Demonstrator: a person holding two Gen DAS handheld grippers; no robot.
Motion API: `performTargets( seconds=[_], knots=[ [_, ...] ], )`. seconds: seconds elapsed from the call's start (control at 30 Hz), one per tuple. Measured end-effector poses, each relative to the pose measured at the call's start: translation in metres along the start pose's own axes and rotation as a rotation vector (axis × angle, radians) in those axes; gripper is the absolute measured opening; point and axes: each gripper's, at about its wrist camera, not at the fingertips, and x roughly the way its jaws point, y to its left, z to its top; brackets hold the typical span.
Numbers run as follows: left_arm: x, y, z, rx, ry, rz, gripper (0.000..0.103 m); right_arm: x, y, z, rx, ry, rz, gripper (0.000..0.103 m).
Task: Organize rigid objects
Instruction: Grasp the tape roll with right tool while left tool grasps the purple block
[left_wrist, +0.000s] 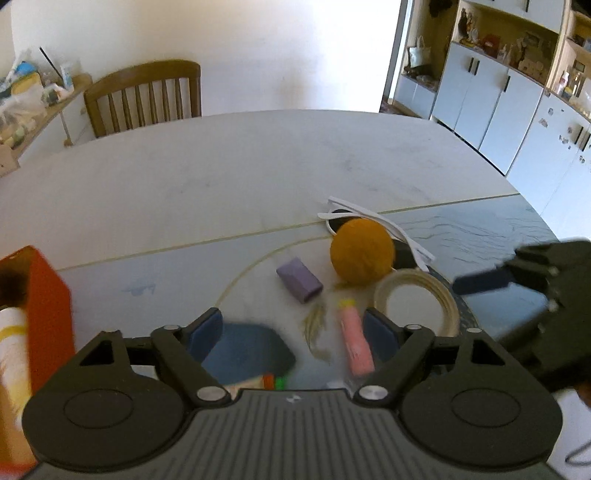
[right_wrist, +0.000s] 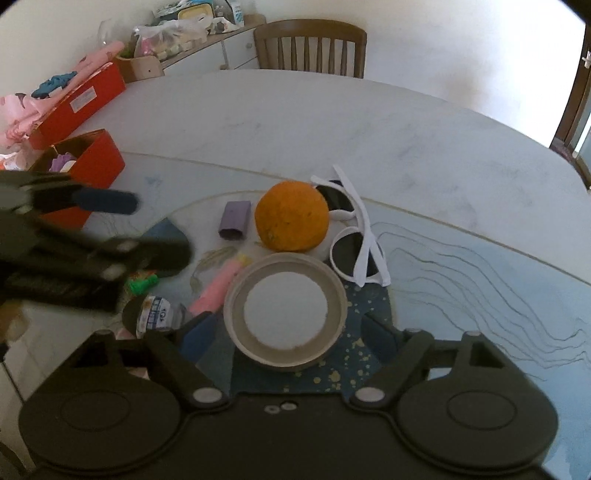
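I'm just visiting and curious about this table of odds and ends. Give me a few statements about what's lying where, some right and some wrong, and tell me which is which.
1. The orange lies beside the white sunglasses. True.
2. The right gripper is clamped on the orange. False: its jaws stand open on either side of the round tape roll, pads apart from it.
3. The purple block lies inside the red box. False: it lies on the table, left of the orange.
4. A pink tube lies between the left gripper's open jaws. True.
5. A wooden chair stands at the table's far side. True.
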Motion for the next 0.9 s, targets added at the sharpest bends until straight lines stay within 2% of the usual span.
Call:
performTargets(
  seconds=[0.13,0.27,0.43,0.53,0.63,0.77,0.9],
  knots=[
    [0.024,0.008,0.011,-0.062,0.035,-0.01,0.075,0.004,0.003,0.001,-0.026,-0.002,-0.014,0.081],
    [0.039,0.005,0.018,-0.059,0.048,-0.011,0.07,0.007,0.003,0.002,-0.03,-0.004,-0.006,0.077],
    [0.051,0.004,0.021,-0.059,0.056,-0.008,0.058,0.009,0.003,0.003,-0.022,-0.014,-0.003,0.077],
    [0.056,0.003,0.019,-0.044,0.064,-0.015,0.048,0.009,0.003,0.002,-0.015,-0.02,-0.003,0.076],
    [0.055,-0.003,0.016,-0.014,0.053,-0.014,0.034,0.01,0.003,0.001,-0.005,-0.027,-0.009,0.076],
    [0.056,-0.007,0.016,0.012,0.046,0.012,0.023,0.008,0.006,-0.002,-0.006,-0.035,-0.027,0.076],
    [0.053,-0.006,0.017,0.008,0.04,0.006,0.021,0.006,0.007,-0.004,0.003,-0.041,-0.04,0.076]
  ],
)
